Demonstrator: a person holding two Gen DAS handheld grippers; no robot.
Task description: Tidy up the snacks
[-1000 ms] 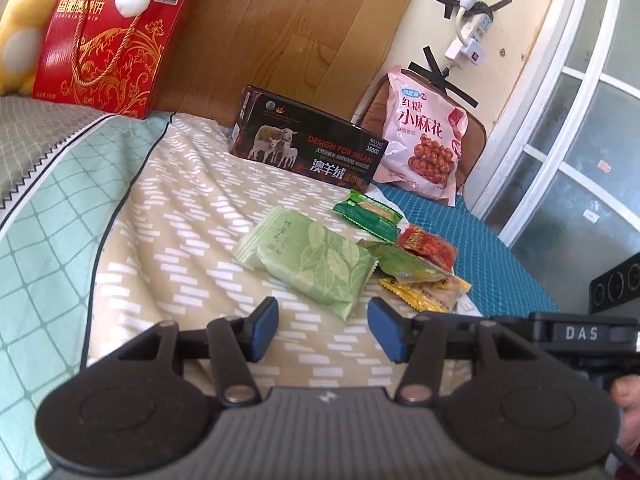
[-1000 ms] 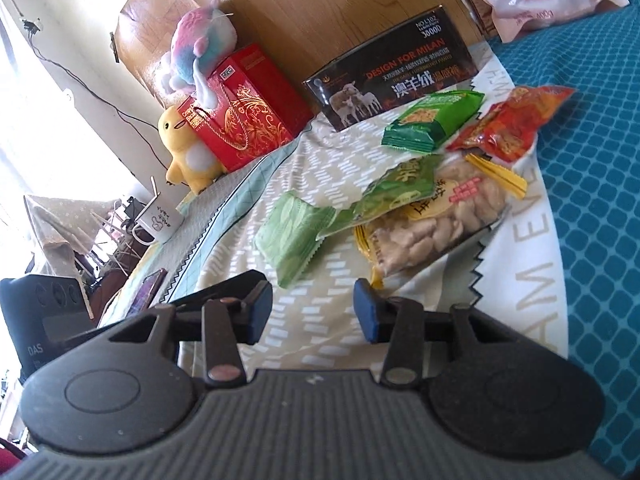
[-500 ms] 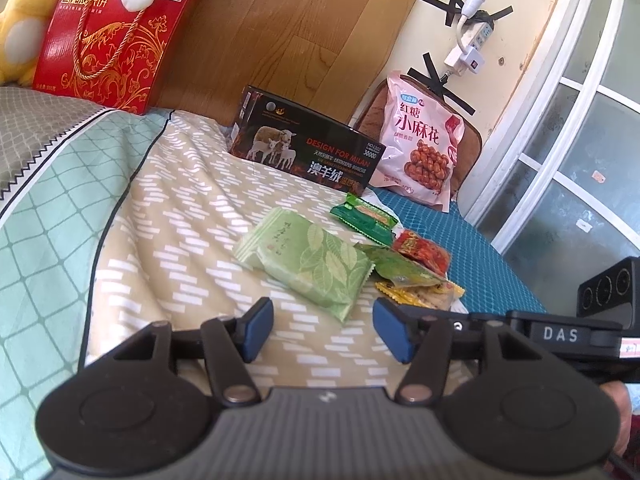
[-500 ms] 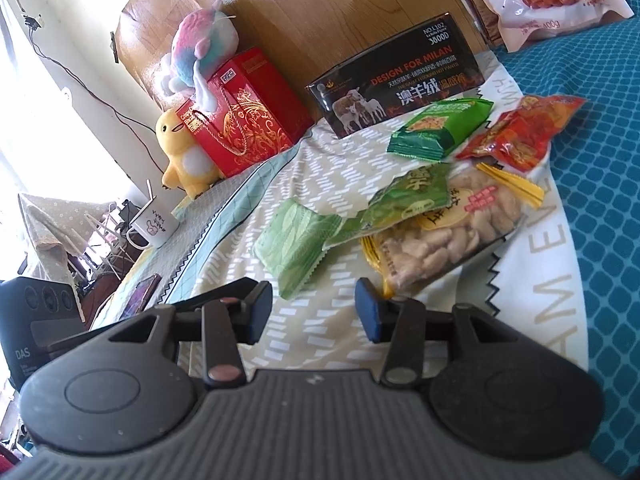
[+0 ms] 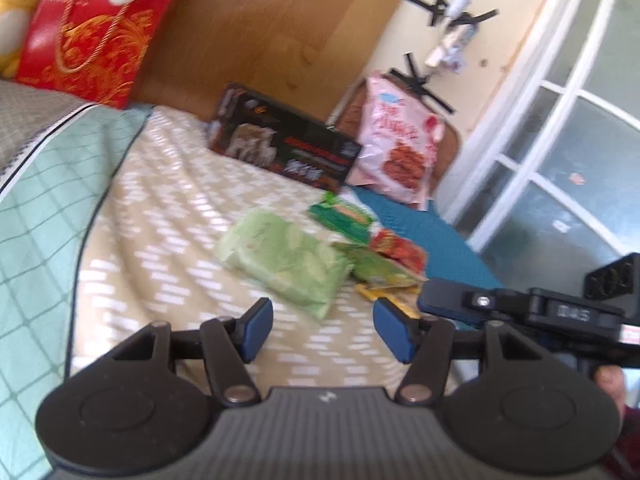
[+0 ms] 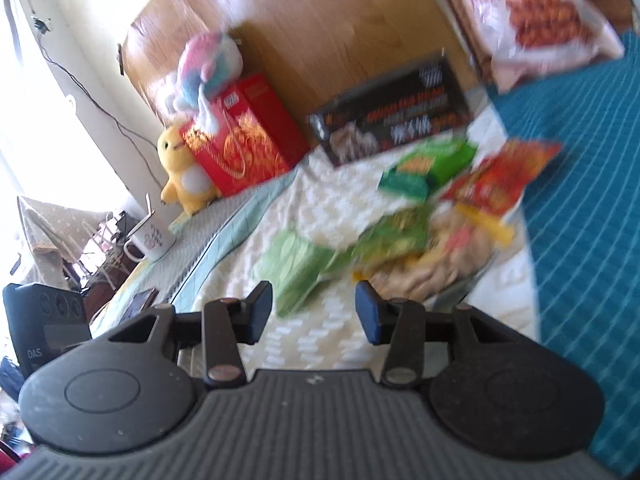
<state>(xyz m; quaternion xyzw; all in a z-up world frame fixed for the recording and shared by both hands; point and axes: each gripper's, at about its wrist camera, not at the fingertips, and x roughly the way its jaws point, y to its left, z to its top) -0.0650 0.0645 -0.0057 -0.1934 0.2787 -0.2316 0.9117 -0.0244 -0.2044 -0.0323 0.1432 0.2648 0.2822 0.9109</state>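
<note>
Several snack packets lie on a bed. A pale green packet lies nearest; it also shows in the right wrist view. Beside it lie a dark green packet, a red packet, a green-yellow packet and a clear bag of biscuits. A large pink bag leans at the head of the bed. My left gripper is open and empty, short of the pale green packet. My right gripper is open and empty, just short of the pile. Both views are blurred.
A black box stands against the wooden headboard. A red gift box and a yellow plush sit at the far left. A white mug stands left of the bed. A teal mat lies to the right.
Both grippers have pulled back and risen slightly, so the snack pile looks a little farther off. Both stay open and empty. The snacks have not moved.
</note>
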